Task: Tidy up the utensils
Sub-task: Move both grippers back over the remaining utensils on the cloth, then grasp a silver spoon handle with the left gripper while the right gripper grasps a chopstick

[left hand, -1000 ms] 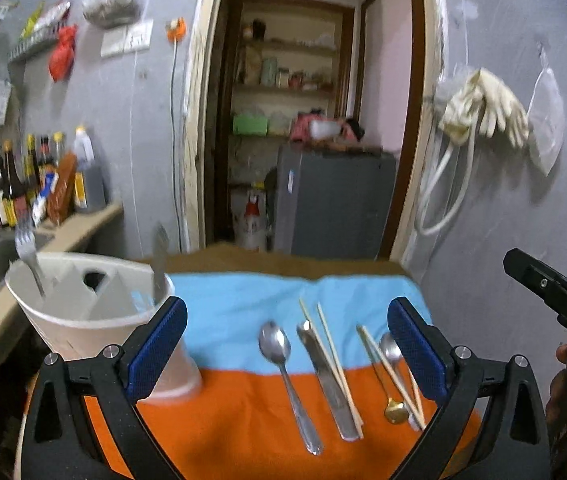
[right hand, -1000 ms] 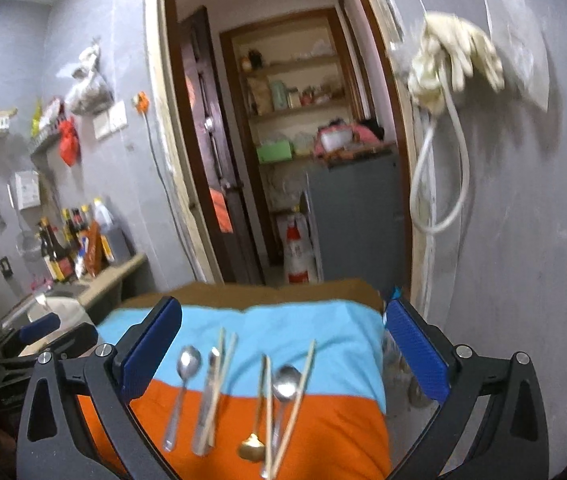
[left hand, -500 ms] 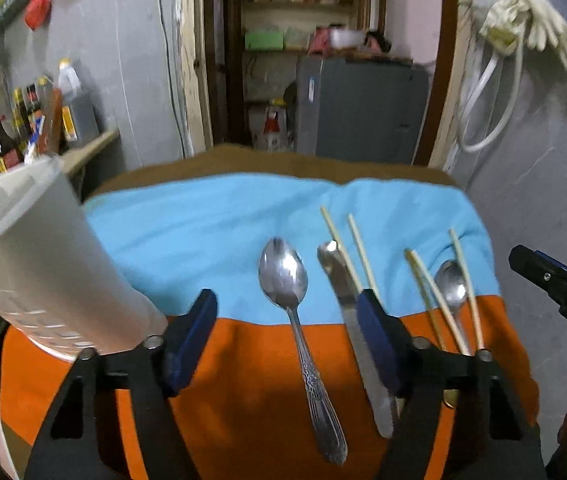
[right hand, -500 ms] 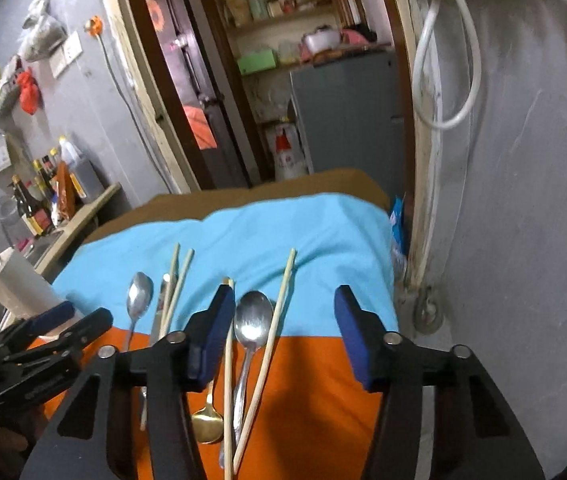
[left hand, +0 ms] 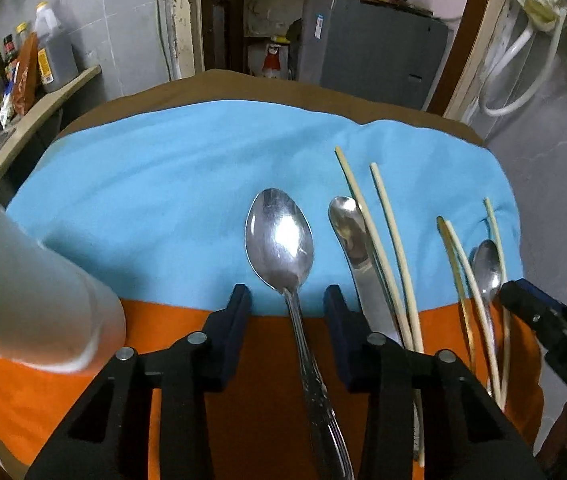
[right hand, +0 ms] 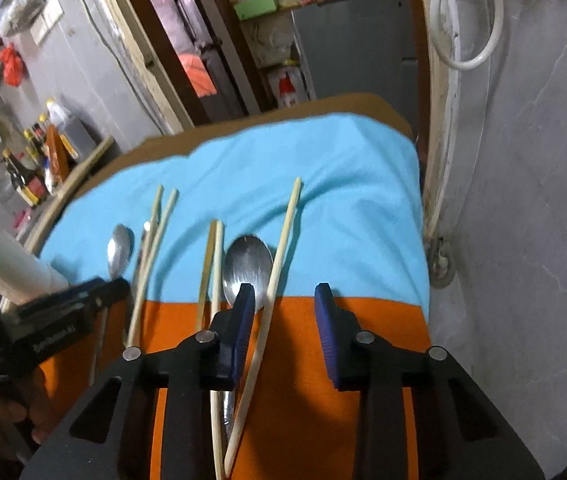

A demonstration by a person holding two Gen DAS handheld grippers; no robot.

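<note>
Utensils lie in a row on a blue and orange cloth (left hand: 171, 184). My left gripper (left hand: 287, 304) hangs low over a large steel spoon (left hand: 279, 236). Its jaws are closing with the spoon's neck between them, a gap showing on each side. To the right lie a knife (left hand: 357, 248), two chopsticks (left hand: 389, 240), then more chopsticks (left hand: 465, 280) and a small spoon (left hand: 487, 268). My right gripper (right hand: 283, 304) is closing around a single chopstick (right hand: 281, 256), which lies near the left finger but is not pinched. That finger partly covers the small spoon (right hand: 247, 268).
A white utensil holder (left hand: 23, 288) stands at the cloth's left end, close to my left gripper. Bottles (left hand: 23, 68) line a shelf at the far left. A grey wall (right hand: 523, 200) runs along the cloth's right edge. An open doorway with a grey fridge (left hand: 371, 52) lies beyond.
Both grippers have dropped toward the cloth and tipped downward. Their jaws have narrowed from wide open, the left around the big spoon's neck, the right around the single chopstick.
</note>
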